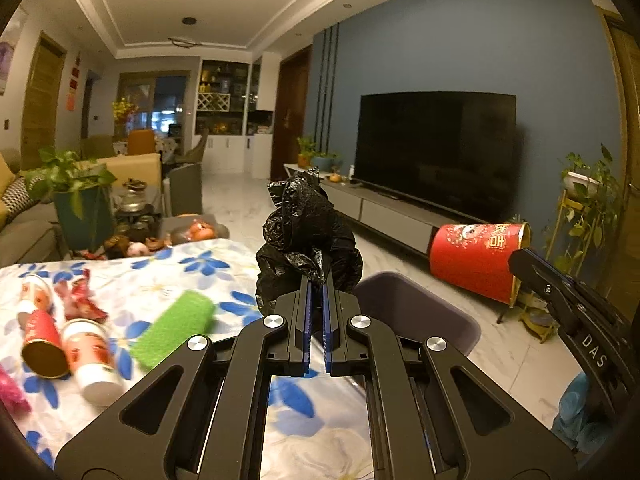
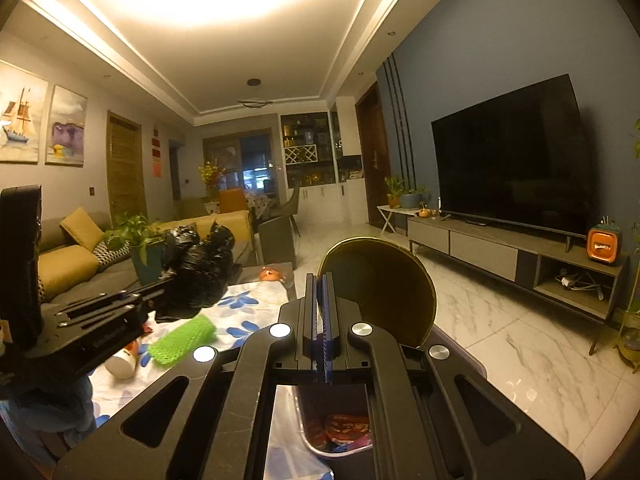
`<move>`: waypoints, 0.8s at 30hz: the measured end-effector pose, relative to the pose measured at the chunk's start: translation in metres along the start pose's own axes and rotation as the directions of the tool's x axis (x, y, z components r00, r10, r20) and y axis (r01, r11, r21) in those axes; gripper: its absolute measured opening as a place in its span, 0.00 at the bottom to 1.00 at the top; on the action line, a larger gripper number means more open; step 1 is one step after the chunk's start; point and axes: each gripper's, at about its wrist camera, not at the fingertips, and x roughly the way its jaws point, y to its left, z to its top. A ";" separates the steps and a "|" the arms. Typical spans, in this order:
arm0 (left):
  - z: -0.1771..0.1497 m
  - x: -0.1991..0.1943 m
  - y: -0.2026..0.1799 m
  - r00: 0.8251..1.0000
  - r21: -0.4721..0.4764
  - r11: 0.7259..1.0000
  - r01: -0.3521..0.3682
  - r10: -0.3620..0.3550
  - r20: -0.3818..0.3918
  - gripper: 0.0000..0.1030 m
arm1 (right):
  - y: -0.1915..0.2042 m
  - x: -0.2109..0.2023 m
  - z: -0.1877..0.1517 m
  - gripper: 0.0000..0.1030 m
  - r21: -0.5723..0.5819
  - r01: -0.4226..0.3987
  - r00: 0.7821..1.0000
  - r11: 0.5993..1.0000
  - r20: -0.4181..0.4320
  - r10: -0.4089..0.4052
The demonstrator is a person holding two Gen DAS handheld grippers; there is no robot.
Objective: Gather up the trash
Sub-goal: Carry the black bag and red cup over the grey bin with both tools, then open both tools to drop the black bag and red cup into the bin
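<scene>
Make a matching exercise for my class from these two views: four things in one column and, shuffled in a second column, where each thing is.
Things
1. black plastic bag
2. red paper cup
3. green sponge
4. television

Places
A. lying on the flowered tablecloth
B. pinched by the left gripper
C. standing on the grey cabinet
D. held by its rim in the right gripper

Pairs: 1-B, 2-D, 3-A, 4-C

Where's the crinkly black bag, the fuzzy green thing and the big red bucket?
Crumpled black plastic bag (image 1: 308,236): left wrist view, middle of the bunched plastic.
Green mesh scrubber roll (image 1: 176,326): left wrist view, centre of its top side.
Red paper bucket with gold rim (image 1: 472,258): left wrist view, red outer wall.
</scene>
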 end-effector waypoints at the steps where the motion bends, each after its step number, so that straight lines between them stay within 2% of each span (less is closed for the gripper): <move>1: 0.000 0.003 -0.002 1.000 0.001 1.000 0.004 -0.004 -0.003 0.04 | -0.001 0.001 -0.001 0.03 0.001 0.003 1.000 1.000 -0.002 -0.003; 24: -0.013 0.061 -0.027 0.996 0.028 0.998 0.064 -0.062 -0.057 0.04 | -0.012 0.019 -0.001 0.03 0.015 0.029 0.999 0.999 -0.026 -0.028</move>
